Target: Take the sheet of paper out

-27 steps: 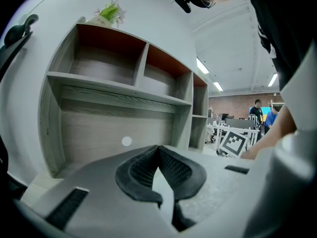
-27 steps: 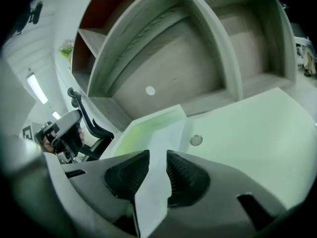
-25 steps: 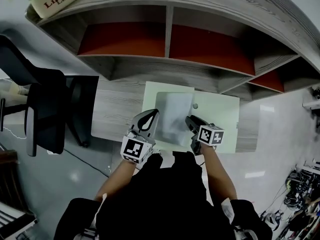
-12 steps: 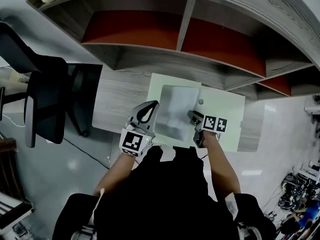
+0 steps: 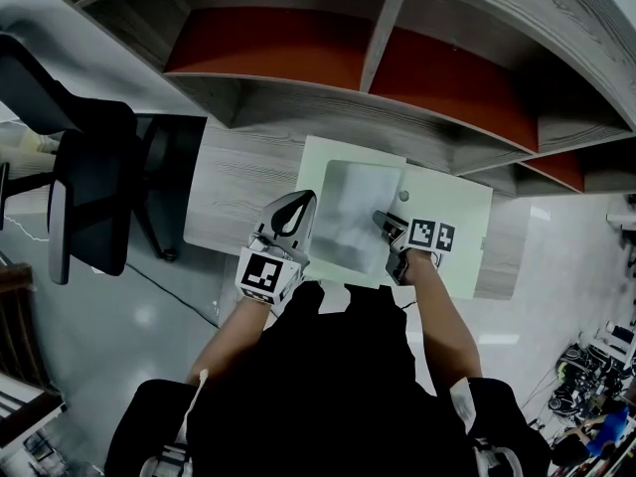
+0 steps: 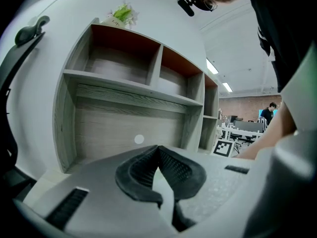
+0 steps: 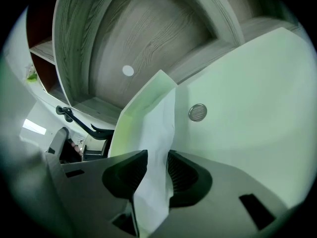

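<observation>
A pale translucent folder (image 5: 353, 217) with a white sheet of paper (image 7: 158, 148) in it lies on a light green mat (image 5: 447, 217) on the desk. My right gripper (image 7: 154, 170) stands at the folder's right edge; the sheet runs up between its pads and they are shut on it. The folder's green-tinted flap (image 7: 133, 118) lifts beside the sheet. My left gripper (image 5: 301, 202) is at the folder's left edge. Its tips (image 6: 158, 150) meet, with a pale sliver of the folder pinched between the pads.
A grey wooden shelf unit (image 5: 378, 58) with red-backed compartments stands over the desk (image 5: 238, 187). A small round metal disc (image 7: 197, 112) lies on the mat by the folder. A black office chair (image 5: 89, 187) stands to the left of the desk.
My right gripper has turned and edged in along the folder's right edge. The left gripper has stayed at the left edge. My head has shifted, so the shelves sit higher in view.
</observation>
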A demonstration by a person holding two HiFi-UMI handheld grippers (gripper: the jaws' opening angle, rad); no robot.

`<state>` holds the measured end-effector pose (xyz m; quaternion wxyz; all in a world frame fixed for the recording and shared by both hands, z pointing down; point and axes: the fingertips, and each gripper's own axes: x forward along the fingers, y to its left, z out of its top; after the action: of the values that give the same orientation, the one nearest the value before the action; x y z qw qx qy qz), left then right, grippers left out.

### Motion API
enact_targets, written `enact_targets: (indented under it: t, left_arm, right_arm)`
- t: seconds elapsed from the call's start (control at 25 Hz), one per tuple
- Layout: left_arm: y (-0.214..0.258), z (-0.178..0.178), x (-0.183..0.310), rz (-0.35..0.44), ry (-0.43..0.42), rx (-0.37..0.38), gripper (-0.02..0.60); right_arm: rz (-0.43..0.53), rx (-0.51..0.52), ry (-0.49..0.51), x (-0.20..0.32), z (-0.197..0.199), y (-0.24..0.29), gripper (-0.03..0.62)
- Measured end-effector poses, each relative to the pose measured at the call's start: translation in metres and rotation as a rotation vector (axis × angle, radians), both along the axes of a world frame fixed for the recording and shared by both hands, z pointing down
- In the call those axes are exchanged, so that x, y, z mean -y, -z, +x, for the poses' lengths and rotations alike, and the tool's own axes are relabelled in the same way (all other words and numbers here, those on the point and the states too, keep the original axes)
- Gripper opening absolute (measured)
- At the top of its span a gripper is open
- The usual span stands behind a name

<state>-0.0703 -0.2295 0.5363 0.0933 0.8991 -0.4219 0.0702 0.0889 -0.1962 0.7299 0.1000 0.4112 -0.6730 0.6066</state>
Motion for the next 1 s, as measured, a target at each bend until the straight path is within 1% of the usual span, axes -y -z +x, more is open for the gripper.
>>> enact_targets:
  t: [0.16, 0.28, 0.4, 0.52, 0.64, 0.8, 1.0]
  left_arm:
    - [-0.001, -0.002, -0.001, -0.001, 0.01, 0.005, 0.006]
    - [-0.003, -0.005, -0.002, -0.02, 0.029, 0.004, 0.006]
    - [0.0, -0.007, -0.001, 0.0, 0.031, 0.005, 0.006]
    - [0.001, -0.009, -0.001, 0.006, 0.036, 0.008, 0.006]
    - [0.002, -0.011, -0.003, 0.008, 0.039, 0.011, 0.006]
    - [0.001, -0.012, -0.006, 0.009, 0.038, 0.008, 0.006]
    - [0.006, -0.009, -0.009, 0.019, 0.027, 0.005, 0.006]
  right_arm:
    - [-0.001, 0.011, 0.011, 0.002, -0.006, -0.001, 0.143]
    - [-0.005, 0.0, 0.019, 0.003, -0.009, -0.003, 0.123]
    - [-0.016, -0.038, 0.026, 0.001, -0.008, -0.007, 0.059]
    - [-0.027, -0.054, 0.023, -0.001, -0.008, -0.011, 0.026]
    - [-0.026, -0.061, 0.021, -0.001, -0.008, -0.011, 0.025]
    - [-0.01, -0.098, 0.035, 0.0, -0.008, -0.01, 0.023]
    - [-0.008, -0.108, 0.014, -0.004, 0.002, -0.005, 0.023]
